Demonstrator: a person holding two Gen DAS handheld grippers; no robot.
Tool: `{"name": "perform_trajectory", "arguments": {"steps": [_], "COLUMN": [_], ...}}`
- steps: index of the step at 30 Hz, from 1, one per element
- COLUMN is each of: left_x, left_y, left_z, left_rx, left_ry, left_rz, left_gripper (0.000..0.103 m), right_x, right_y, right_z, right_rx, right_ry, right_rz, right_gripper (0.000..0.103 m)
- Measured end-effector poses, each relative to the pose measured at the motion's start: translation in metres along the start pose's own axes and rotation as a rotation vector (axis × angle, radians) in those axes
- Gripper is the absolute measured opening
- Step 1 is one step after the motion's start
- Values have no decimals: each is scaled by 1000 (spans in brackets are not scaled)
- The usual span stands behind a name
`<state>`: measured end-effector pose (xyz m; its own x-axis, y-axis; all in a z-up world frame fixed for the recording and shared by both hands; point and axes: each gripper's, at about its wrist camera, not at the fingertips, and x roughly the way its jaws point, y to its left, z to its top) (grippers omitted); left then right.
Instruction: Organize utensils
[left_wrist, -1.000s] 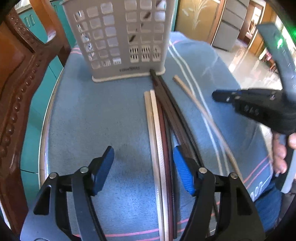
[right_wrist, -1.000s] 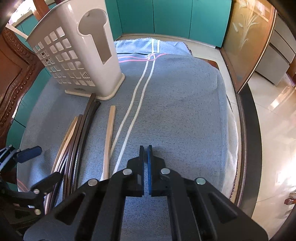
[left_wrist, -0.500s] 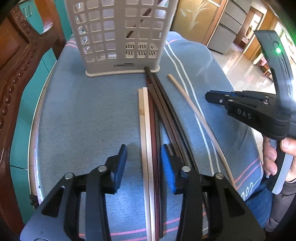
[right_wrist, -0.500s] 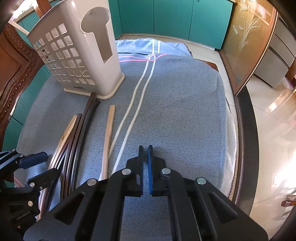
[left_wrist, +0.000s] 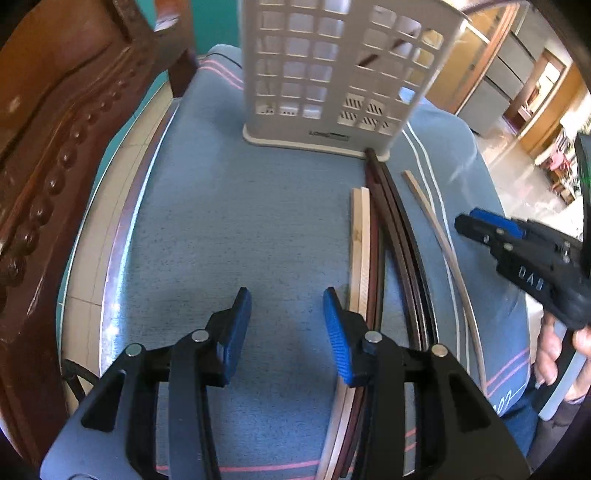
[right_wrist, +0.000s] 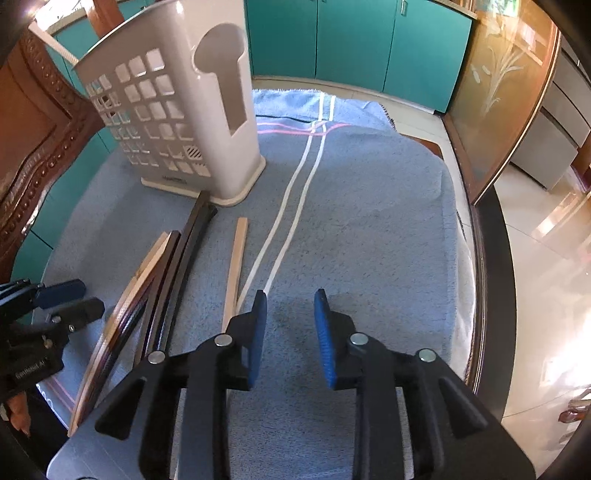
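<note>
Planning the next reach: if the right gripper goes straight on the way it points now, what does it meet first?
Probably bare blue towel: the right gripper, jaws opening with nothing between them, points at cloth. The lone light chopstick lies just left of that line; depth is uncertain.

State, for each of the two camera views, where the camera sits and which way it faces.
Left wrist view: on the left gripper, angled down at the blue towel, the white slotted plastic utensil holder and the chopsticks; a hand shows at right.
Right wrist view: on the right gripper, fingers opening on nothing, angled down over the towel toward teal cabinets.
Shared: holder, bundle of dark and pale chopsticks, lone pale chopstick.
</note>
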<state>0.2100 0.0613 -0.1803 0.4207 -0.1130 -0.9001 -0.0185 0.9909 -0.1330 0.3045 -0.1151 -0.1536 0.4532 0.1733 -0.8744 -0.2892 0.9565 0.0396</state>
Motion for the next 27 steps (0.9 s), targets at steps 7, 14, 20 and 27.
{"name": "perform_trajectory", "arguments": {"steps": [7, 14, 20, 27], "left_x": [3, -3, 6, -1], "left_y": [-16, -31, -37, -24], "left_z": [-1, -4, -2, 2], "left_rx": [56, 79, 67, 26], "left_ry": [-13, -32, -23, -69], "left_rz": [10, -28, 24, 89], "left_gripper": [44, 47, 50, 49], "right_x": [2, 4, 7, 3], "right_y": [7, 8, 10, 13], "right_z": [-1, -2, 0, -2], "right_rx": [-28, -32, -39, -50], "right_ry": [-1, 8, 10, -12], "right_rz": [-3, -11, -14, 3], "right_gripper": [27, 28, 28, 28]}}
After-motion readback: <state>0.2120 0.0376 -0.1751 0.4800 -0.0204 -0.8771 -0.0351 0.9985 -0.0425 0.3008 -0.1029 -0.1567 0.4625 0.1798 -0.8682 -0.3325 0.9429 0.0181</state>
